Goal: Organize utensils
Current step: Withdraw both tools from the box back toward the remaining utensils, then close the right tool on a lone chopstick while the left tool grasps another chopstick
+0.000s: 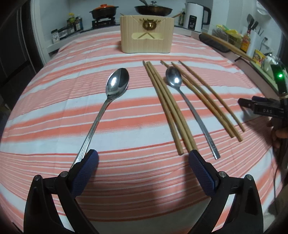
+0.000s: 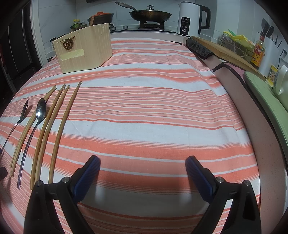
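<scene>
On the striped cloth lie two metal spoons and several wooden chopsticks. The large spoon (image 1: pixel 117 83) lies at the left, and its handle end runs along the outer side of my left gripper's left fingertip (image 1: pixel 90 161). The smaller spoon (image 1: pixel 173 77) lies among the chopsticks (image 1: pixel 167 109). A beige utensil holder (image 1: pixel 146 34) stands upright beyond them. My left gripper (image 1: pixel 143 159) is open over bare cloth. My right gripper (image 2: pixel 143 162) is open too, well right of the chopsticks (image 2: pixel 59 117), the spoons (image 2: pixel 41 109) and the holder (image 2: pixel 84 50). It also shows as the right gripper (image 1: pixel 261 108) at the far right edge.
Behind the table runs a counter with a wok (image 2: pixel 150 15), a red-lidded pot (image 1: pixel 103 11) and a white kettle (image 2: pixel 190 18). A wooden board (image 2: pixel 221 52), bottles and a green tray (image 2: pixel 266 97) line the right side. A hand (image 1: pixel 278 133) holds the right gripper.
</scene>
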A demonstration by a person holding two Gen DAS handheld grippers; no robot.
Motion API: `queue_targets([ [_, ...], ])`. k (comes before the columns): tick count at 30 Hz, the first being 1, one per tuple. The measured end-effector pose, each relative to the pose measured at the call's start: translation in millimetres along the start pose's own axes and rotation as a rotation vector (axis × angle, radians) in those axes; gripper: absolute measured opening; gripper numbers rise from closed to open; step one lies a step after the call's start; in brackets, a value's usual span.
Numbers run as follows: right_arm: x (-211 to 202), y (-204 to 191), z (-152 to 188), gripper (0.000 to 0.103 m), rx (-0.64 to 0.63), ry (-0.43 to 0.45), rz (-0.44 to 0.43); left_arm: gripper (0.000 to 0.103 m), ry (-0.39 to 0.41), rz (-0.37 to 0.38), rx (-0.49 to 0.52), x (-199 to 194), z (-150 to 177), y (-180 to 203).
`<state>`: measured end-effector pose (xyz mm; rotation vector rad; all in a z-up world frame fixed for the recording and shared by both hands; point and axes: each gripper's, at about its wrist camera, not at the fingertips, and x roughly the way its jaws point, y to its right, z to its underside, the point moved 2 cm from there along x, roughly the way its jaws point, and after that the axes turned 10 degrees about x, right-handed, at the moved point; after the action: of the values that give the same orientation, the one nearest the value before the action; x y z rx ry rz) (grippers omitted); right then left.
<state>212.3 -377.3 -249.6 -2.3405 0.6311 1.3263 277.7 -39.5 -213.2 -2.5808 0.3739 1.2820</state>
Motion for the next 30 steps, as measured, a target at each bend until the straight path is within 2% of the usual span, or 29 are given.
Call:
queue_targets([
  [6, 0, 0, 0, 0.099, -0.001, 0.0, 0.0, 0.097, -0.026, -0.017, -0.009, 4, -3, -2],
  [9, -5, 0, 1, 0.098, -0.004, 0.007, -0.002, 0.093, -0.028, -0.013, -0.001, 4, -5, 0],
  [13, -43, -17, 18, 0.097, -0.056, 0.034, -0.125, 0.08, -0.018, -0.001, 0.011, 0, -5, 6],
  [17, -70, -44, 41, 0.094, -0.142, 0.055, -0.208, 0.075, -0.001, 0.013, 0.036, 0, -6, 15],
  [21, -69, -63, 50, 0.075, -0.205, 0.036, -0.218, 0.069, -0.015, 0.029, 0.035, 3, -15, 16],
  [23, -59, -71, 53, 0.053, -0.229, -0.011, -0.231, 0.067, -0.023, 0.029, 0.044, 5, -17, 17],
  [25, -52, -78, 57, 0.038, -0.248, -0.047, -0.239, 0.063, -0.016, 0.031, 0.051, 4, -17, 18],
  [26, -48, -81, 58, 0.035, -0.264, -0.056, -0.238, 0.061, -0.009, 0.035, 0.052, 4, -16, 18],
  [27, -45, -83, 60, 0.032, -0.278, -0.057, -0.228, 0.054, 0.001, 0.039, 0.056, 2, -15, 18],
  [28, -46, -84, 60, 0.027, -0.284, -0.038, -0.219, 0.041, 0.009, 0.044, 0.061, 1, -14, 19],
  [29, -45, -84, 59, 0.012, -0.281, -0.039, -0.211, 0.034, 0.015, 0.049, 0.066, 0, -13, 18],
  [30, -45, -83, 57, 0.008, -0.271, -0.035, -0.2, 0.02, 0.019, 0.055, 0.07, -1, -13, 18],
])
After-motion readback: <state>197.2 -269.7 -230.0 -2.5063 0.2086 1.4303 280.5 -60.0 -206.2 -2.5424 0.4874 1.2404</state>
